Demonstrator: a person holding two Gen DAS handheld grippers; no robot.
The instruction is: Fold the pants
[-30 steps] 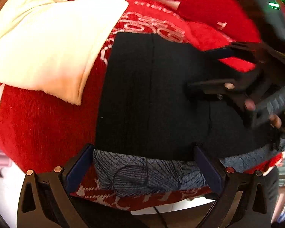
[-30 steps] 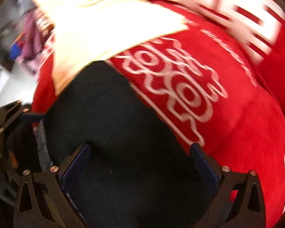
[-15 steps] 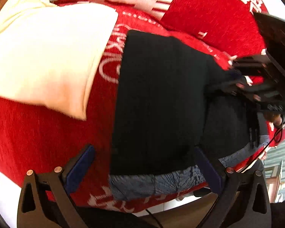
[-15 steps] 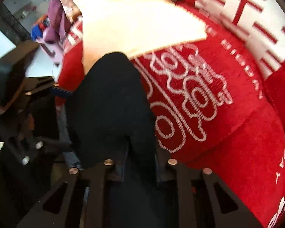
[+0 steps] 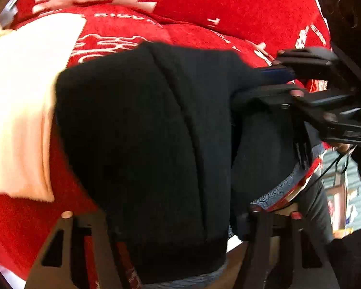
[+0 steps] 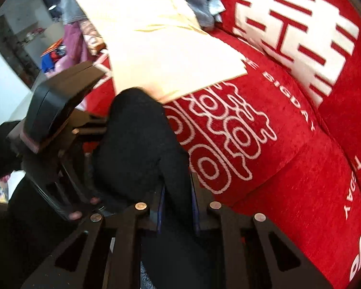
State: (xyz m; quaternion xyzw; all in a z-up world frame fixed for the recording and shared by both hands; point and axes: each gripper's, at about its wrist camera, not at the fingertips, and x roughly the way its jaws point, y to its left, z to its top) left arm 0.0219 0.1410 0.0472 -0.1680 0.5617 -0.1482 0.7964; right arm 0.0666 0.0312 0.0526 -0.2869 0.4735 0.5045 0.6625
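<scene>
Jaws: right gripper [image 6: 177,207] pinches black knit pants [image 5: 144,144], left gripper [image 5: 178,226] just closing around their hem | purpose: raising edge off red patterned cushion [image 6: 288,168] to fold.

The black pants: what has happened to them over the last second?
Both hand-held grippers closed on the black pants: the right hand-held gripper pinched one edge and lifted it; the left hand-held gripper has just been closing around the near end, bunching the cloth. The cream cloth and red cover stayed put.
</scene>
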